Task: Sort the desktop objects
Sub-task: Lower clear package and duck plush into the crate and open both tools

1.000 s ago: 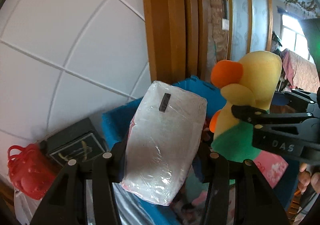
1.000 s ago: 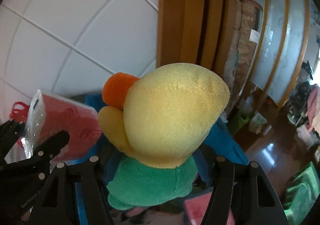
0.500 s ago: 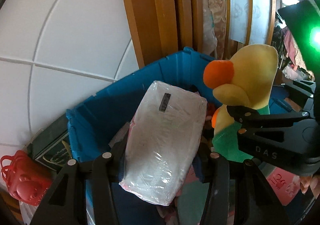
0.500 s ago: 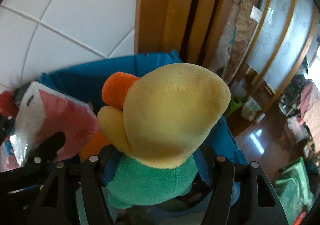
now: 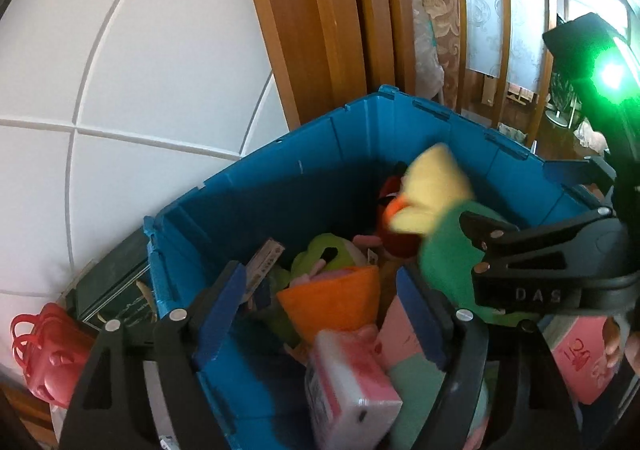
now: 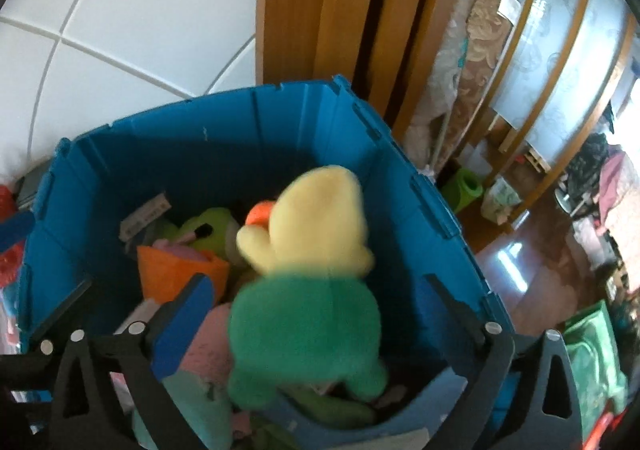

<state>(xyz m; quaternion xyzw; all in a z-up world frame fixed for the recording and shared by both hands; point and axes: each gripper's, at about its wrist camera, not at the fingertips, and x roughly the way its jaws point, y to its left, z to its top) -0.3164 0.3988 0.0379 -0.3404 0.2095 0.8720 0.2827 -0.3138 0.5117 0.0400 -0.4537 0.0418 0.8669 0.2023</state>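
We note the yellow-headed plush duck in a green shirt [image 6: 308,290] blurred, inside the open blue plastic crate [image 6: 280,122], clear of both pads of the right gripper [image 6: 316,314]; those jaws have just been opening and stand wide, with the duck between them but untouched. Its long axis runs from 6 to 12 o'clock in the right wrist view, head at 12, orange beak toward 10

The left gripper [image 5: 320,310] has also just been opening; its blue pads stand well apart, and the pink tissue pack in clear film [image 5: 352,390] lies blurred below them at 6 o'clock, free of both, short end toward the camera

In the crate we see an orange cloth pouch [image 5: 336,302], a lime-green plush [image 5: 324,250], a red plush [image 5: 396,234] and a grey flat strip [image 5: 264,258]. Outside at 8 o'clock: a red plastic basket [image 5: 44,354]
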